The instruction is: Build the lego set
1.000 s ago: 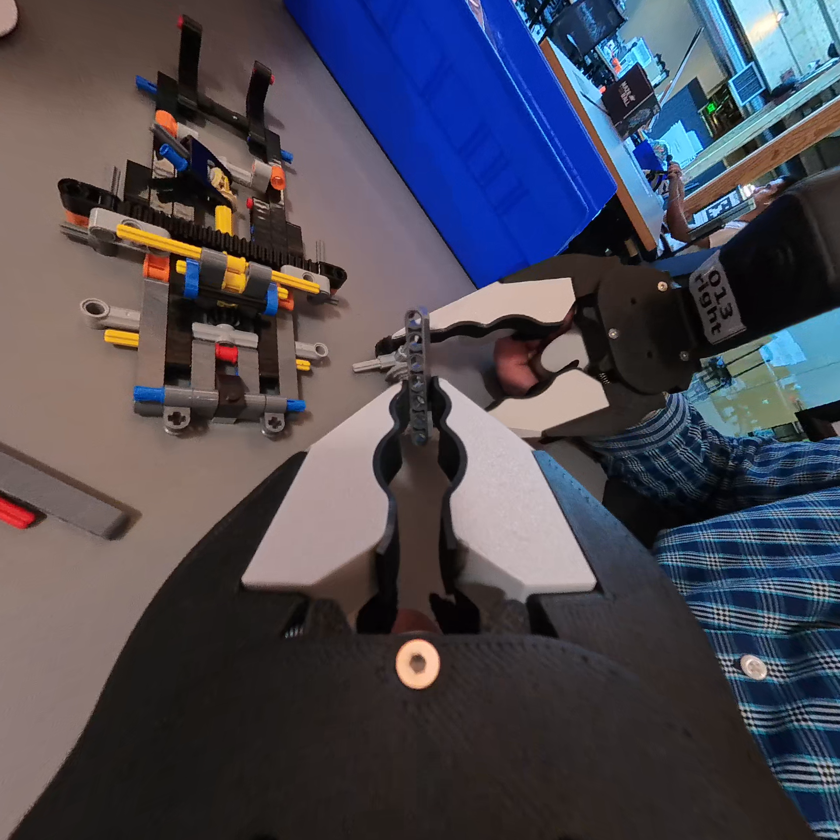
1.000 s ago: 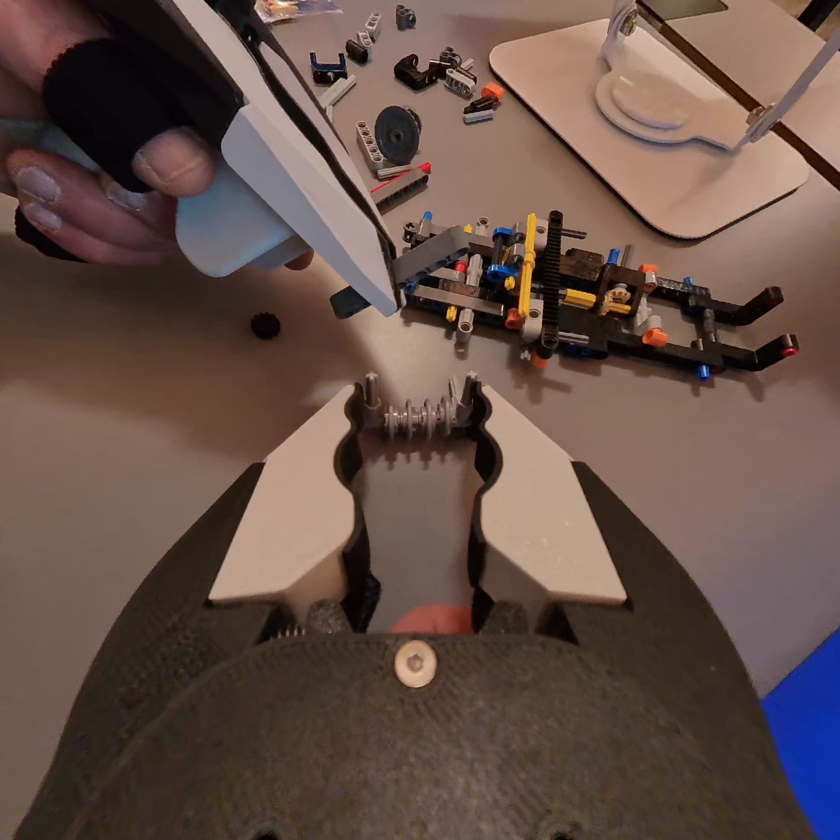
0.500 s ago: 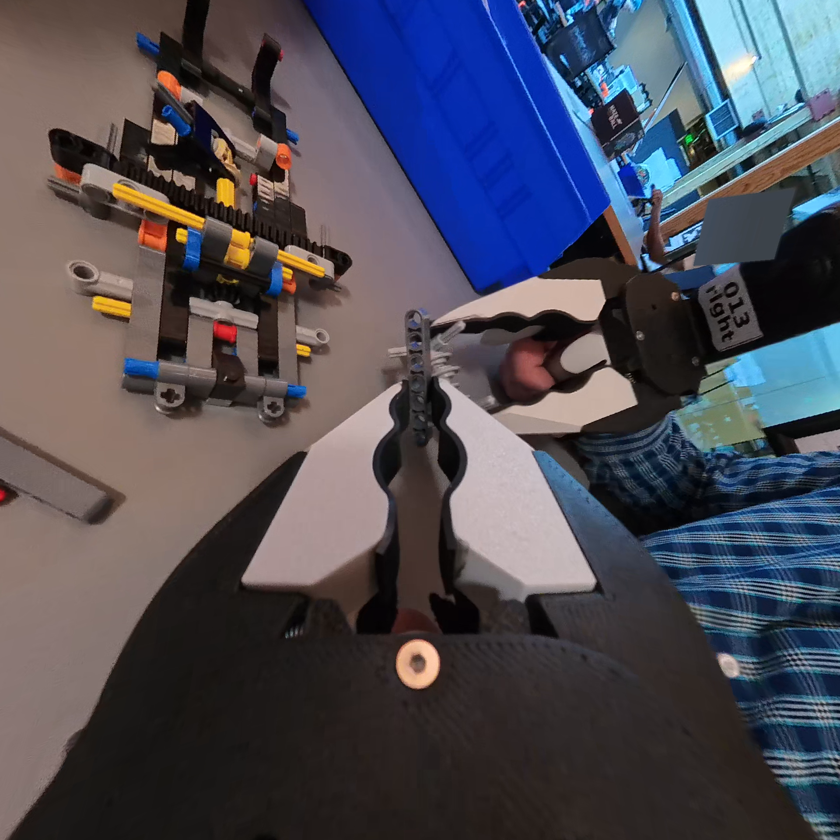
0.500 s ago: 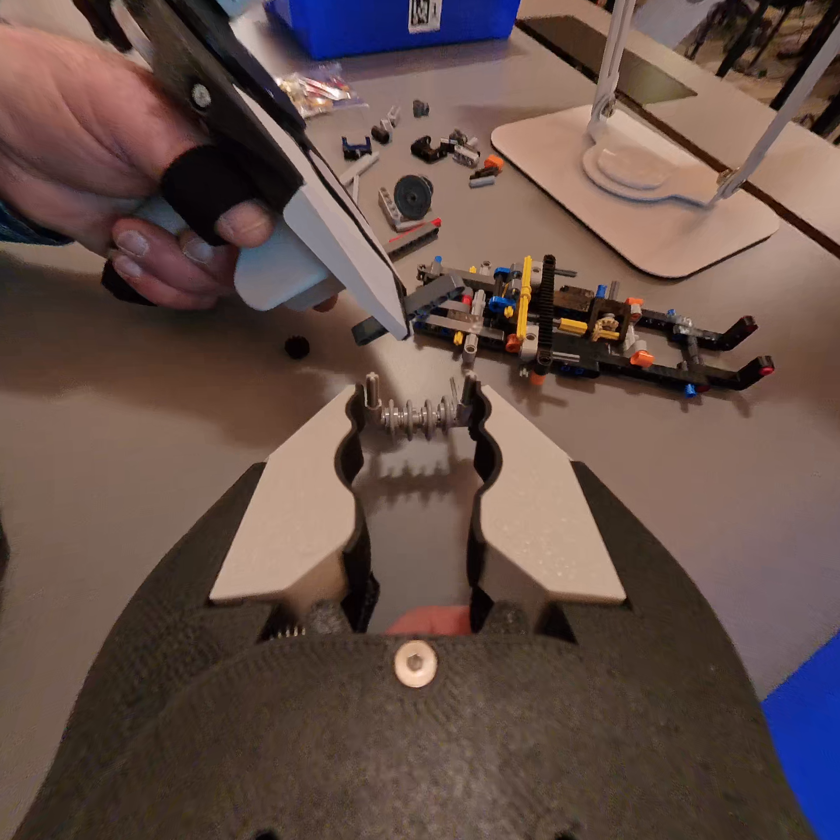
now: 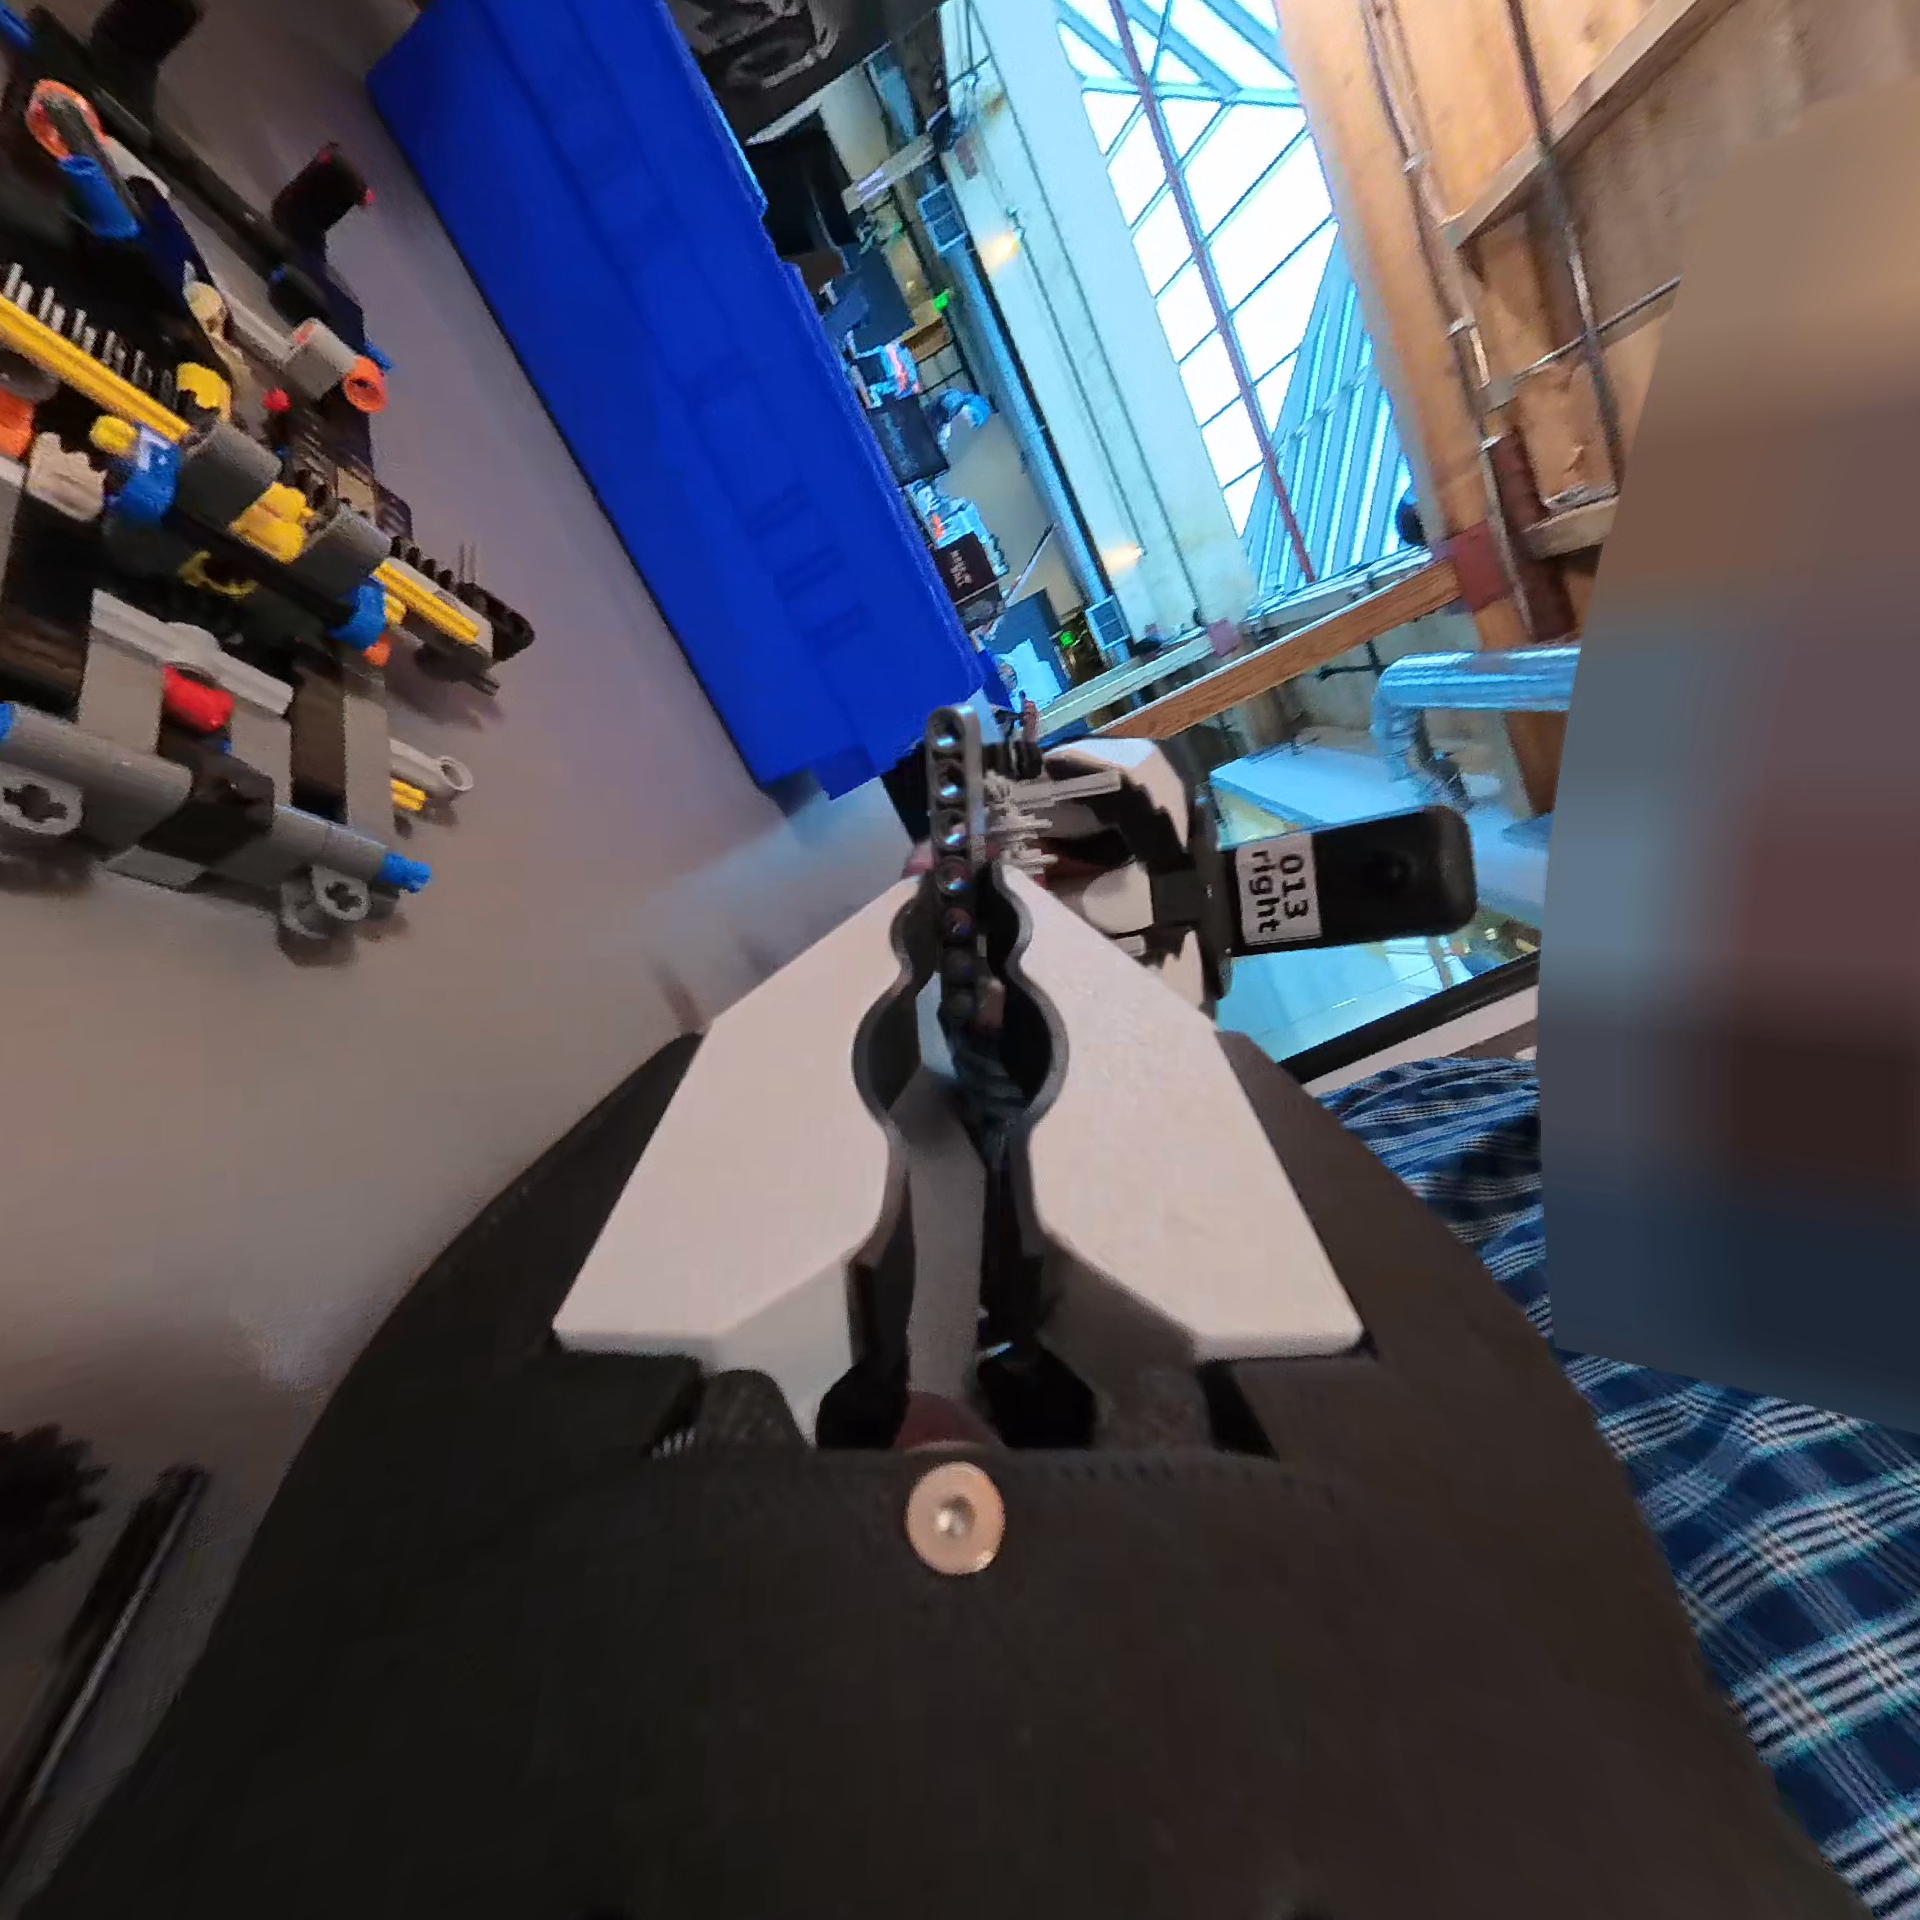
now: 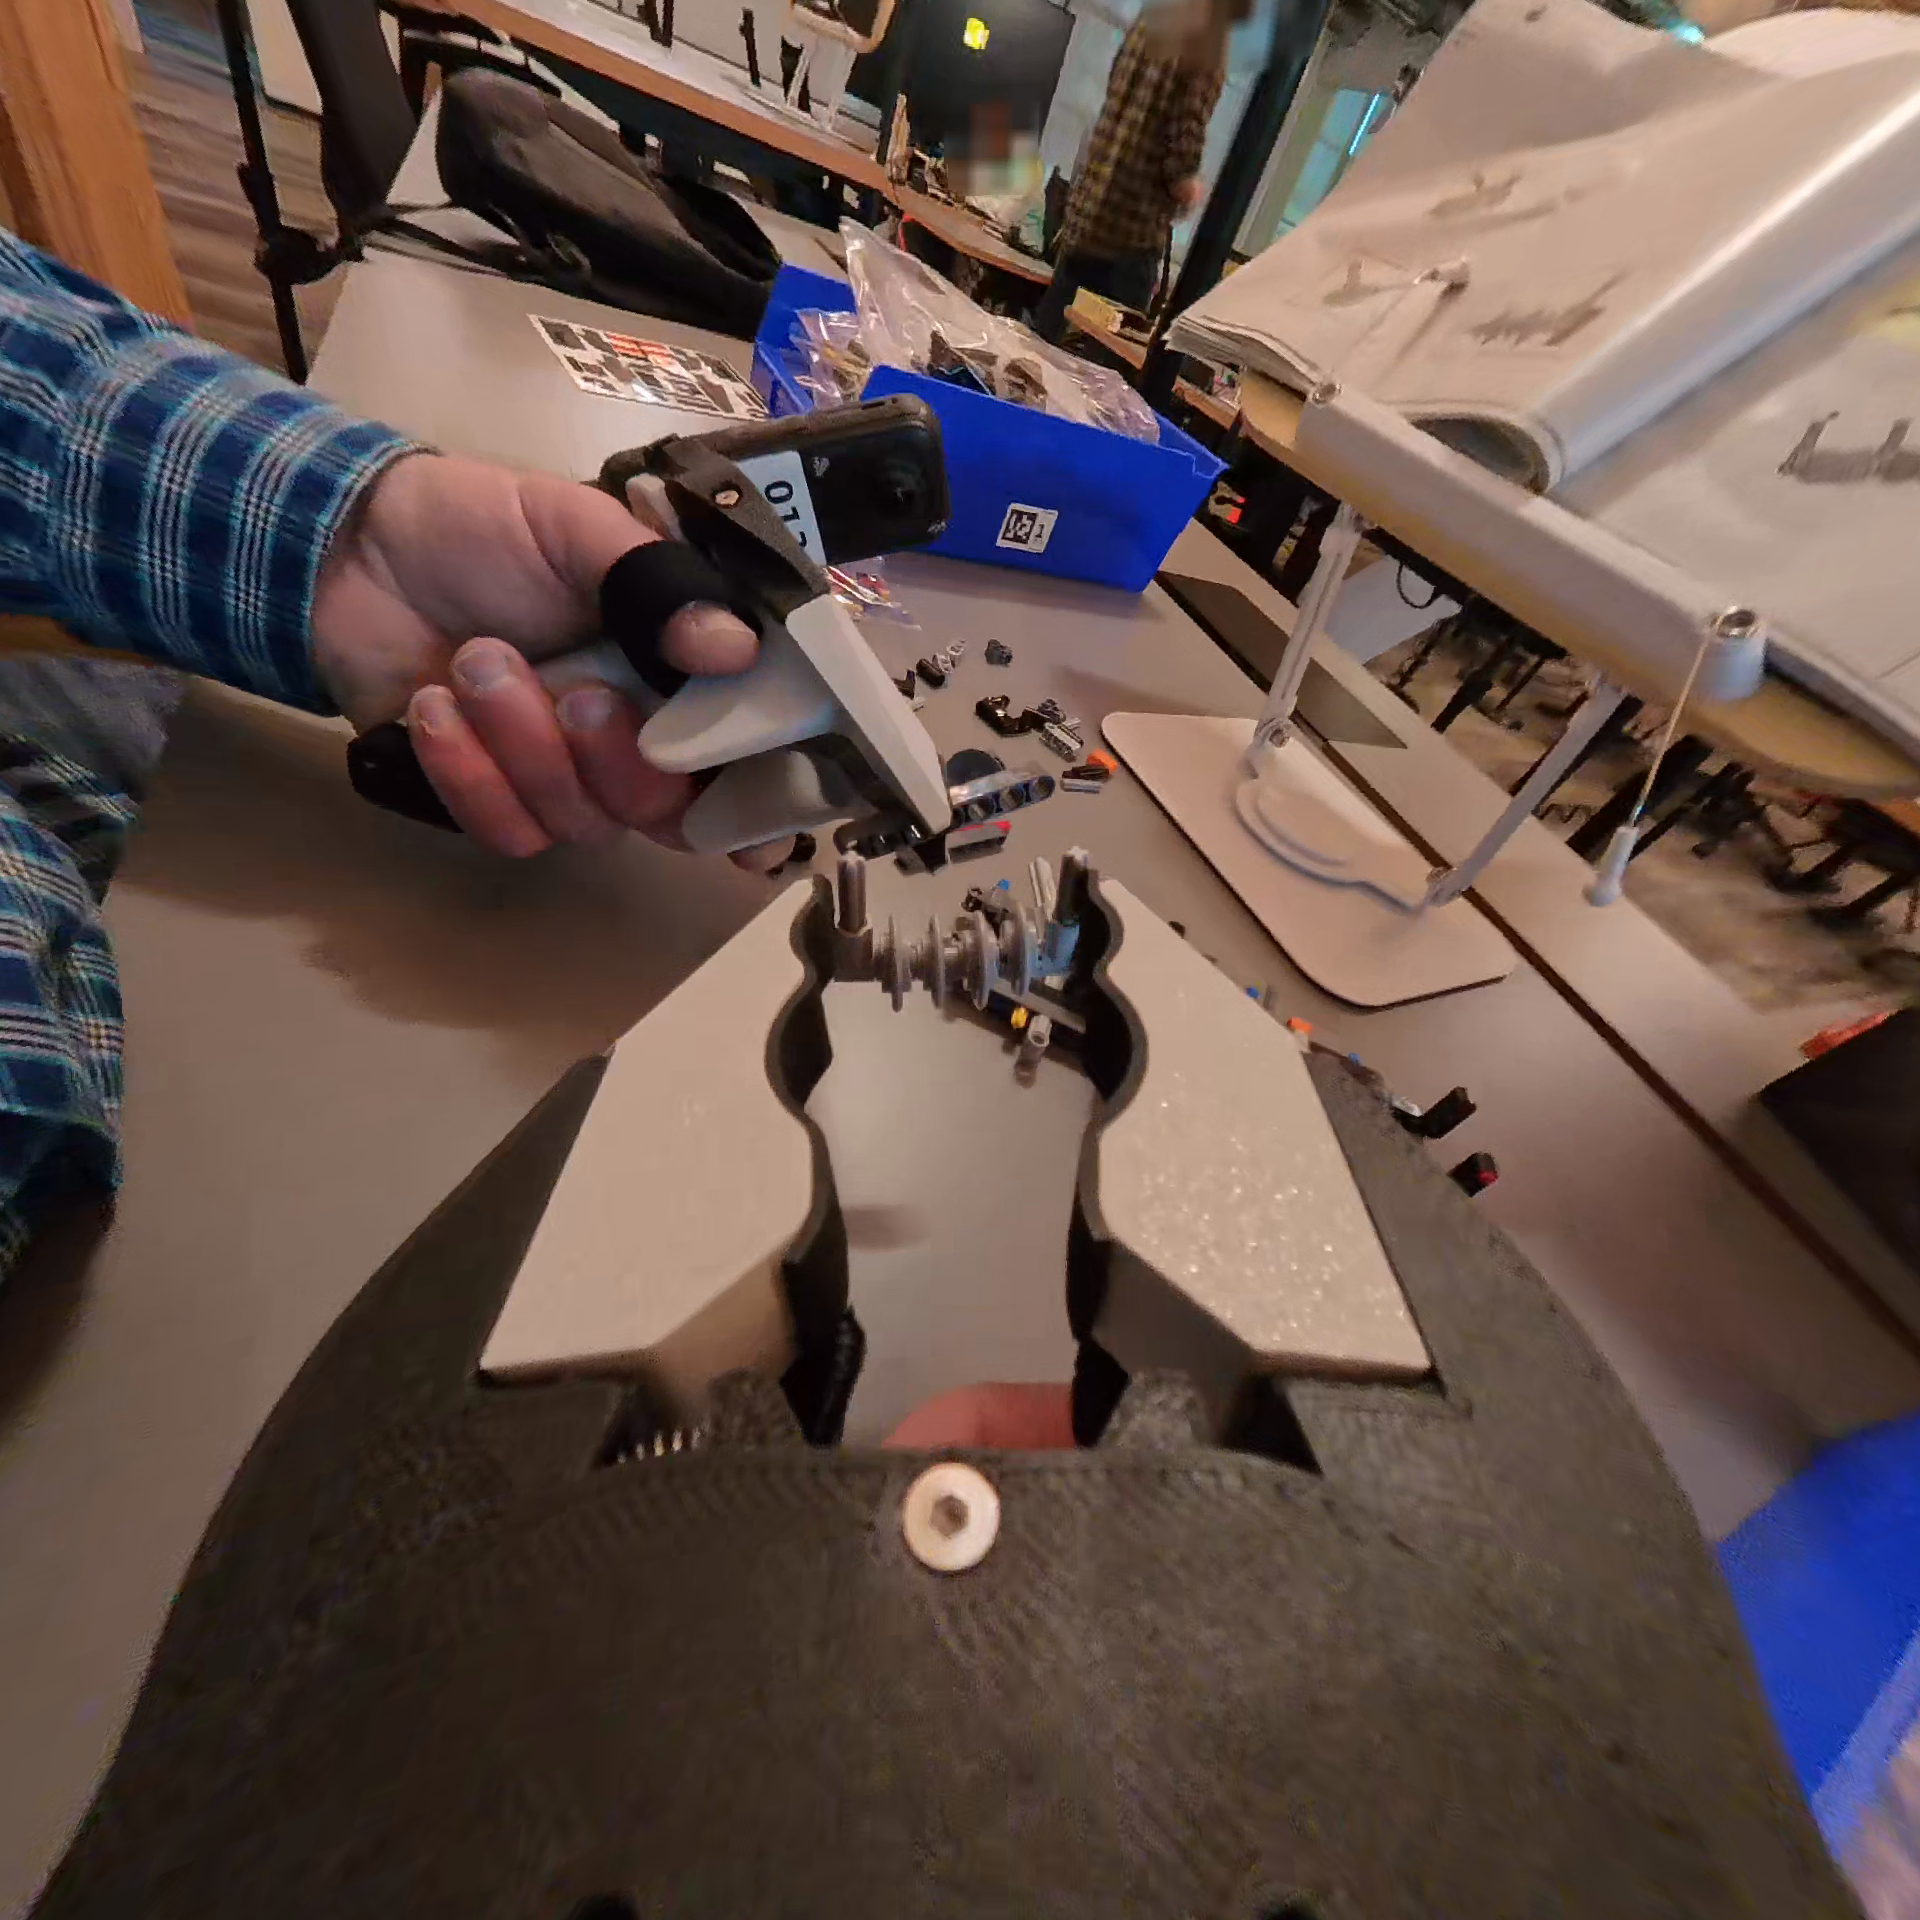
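Observation:
My left gripper [image 5: 958, 904] is shut on a dark grey holed beam [image 5: 951, 821] that sticks out past its tips. My right gripper [image 6: 951, 914] is shut on a grey axle with ridged bushes and pins [image 6: 951, 951], held crosswise between the tips. The two held parts are raised off the table and sit close together; in the left wrist view the axle piece [image 5: 1013, 805] is right beside the beam. The left gripper also shows in the right wrist view [image 6: 925, 821], held by a hand. The partly built model [image 5: 197, 540] lies on the grey table at the left.
A blue bin [image 5: 686, 374] stands beyond the model. Another blue bin with bagged parts [image 6: 997, 468], loose parts [image 6: 1023, 717], a white stand base [image 6: 1309, 862] with an open booklet and a sticker sheet [image 6: 649, 369] lie on the far table. A plaid sleeve [image 6: 156, 499] is at left. My left and right fingertips are right by each other.
Both grippers have lifted and tilted up from the table. The right gripper's axle piece has come up against the left gripper's beam. The model has slid to the views' edges.

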